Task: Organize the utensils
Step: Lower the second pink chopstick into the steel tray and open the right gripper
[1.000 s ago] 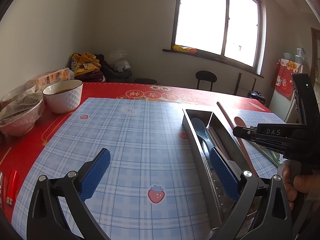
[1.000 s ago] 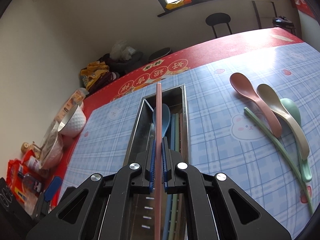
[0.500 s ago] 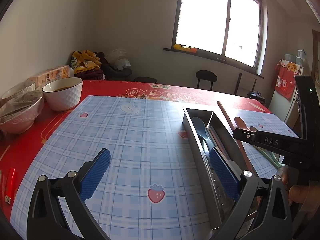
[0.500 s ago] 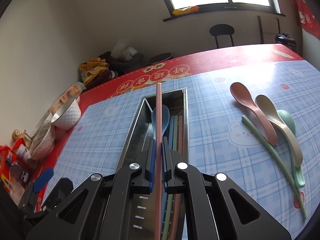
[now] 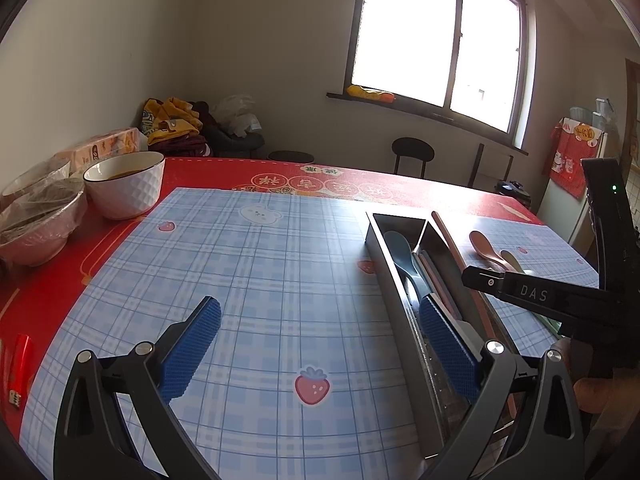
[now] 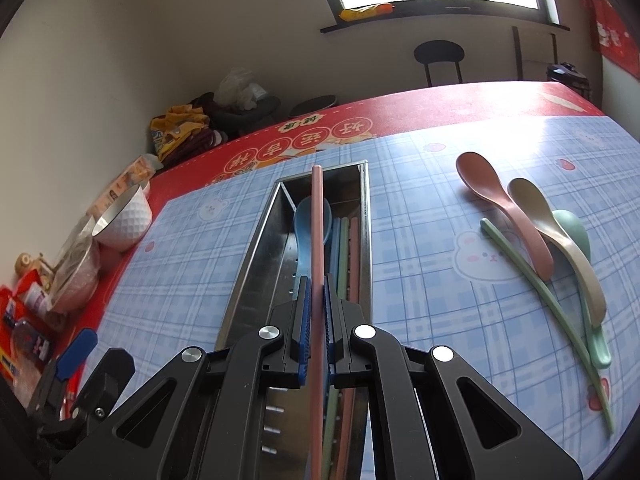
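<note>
Over the long steel utensil tray [image 6: 256, 256], right gripper [image 6: 316, 320] clamps a pink chopstick [image 6: 317, 224], its lower end cut off; left gripper [image 5: 320, 344] gapes empty, partly covering the tray.

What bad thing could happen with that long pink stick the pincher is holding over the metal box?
The right gripper pinches the long pink chopstick near one end, so it might tip or slip. Dropped crooked, it could land across the blue plastic spoon rather than beside the other chopsticks, or catch the rim of the narrow metal tray.
</note>
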Action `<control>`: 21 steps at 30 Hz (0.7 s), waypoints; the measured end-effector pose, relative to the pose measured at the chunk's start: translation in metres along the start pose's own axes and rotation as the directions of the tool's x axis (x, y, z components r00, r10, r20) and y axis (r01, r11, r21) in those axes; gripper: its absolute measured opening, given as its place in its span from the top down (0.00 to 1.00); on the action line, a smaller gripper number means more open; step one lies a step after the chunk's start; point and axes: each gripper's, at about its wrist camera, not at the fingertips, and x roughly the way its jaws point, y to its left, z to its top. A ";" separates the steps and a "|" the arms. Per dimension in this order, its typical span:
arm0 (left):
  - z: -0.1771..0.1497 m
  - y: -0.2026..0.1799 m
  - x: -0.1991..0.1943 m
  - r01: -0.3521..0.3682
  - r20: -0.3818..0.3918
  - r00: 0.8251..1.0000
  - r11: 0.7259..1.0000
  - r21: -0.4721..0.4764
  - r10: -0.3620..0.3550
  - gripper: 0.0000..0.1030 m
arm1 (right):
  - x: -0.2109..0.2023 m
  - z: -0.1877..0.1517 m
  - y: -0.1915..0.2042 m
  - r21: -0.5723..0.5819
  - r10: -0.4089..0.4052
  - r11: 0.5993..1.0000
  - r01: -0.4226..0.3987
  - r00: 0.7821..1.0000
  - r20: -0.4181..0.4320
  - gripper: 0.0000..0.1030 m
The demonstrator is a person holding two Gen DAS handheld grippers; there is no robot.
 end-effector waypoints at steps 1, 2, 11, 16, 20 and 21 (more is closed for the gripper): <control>0.000 0.000 0.000 0.001 -0.001 1.000 1.000 0.000 -0.001 0.06 | 0.000 0.000 0.000 -0.001 -0.001 1.000 0.001 1.000 0.001 0.93; -0.001 0.000 0.000 0.000 -0.001 1.000 1.000 0.001 0.000 0.06 | 0.000 0.001 0.000 -0.002 -0.004 1.000 0.004 1.000 0.002 0.93; -0.001 0.001 0.001 0.003 -0.003 1.000 1.000 -0.007 -0.003 0.06 | -0.003 0.001 -0.001 0.016 0.004 1.000 -0.005 1.000 0.006 0.92; -0.001 0.002 0.001 0.005 -0.003 1.000 1.000 -0.010 -0.005 0.06 | -0.011 0.001 -0.004 0.000 0.031 1.000 -0.031 0.999 0.010 0.92; -0.001 0.004 0.001 0.015 0.000 1.000 1.000 -0.021 -0.015 0.06 | -0.021 -0.001 -0.009 -0.052 0.034 0.998 -0.033 0.999 0.009 0.92; -0.001 0.005 0.001 0.023 0.005 1.000 0.999 -0.024 -0.023 0.06 | -0.024 -0.002 -0.012 -0.068 0.034 0.997 -0.033 0.999 0.009 0.92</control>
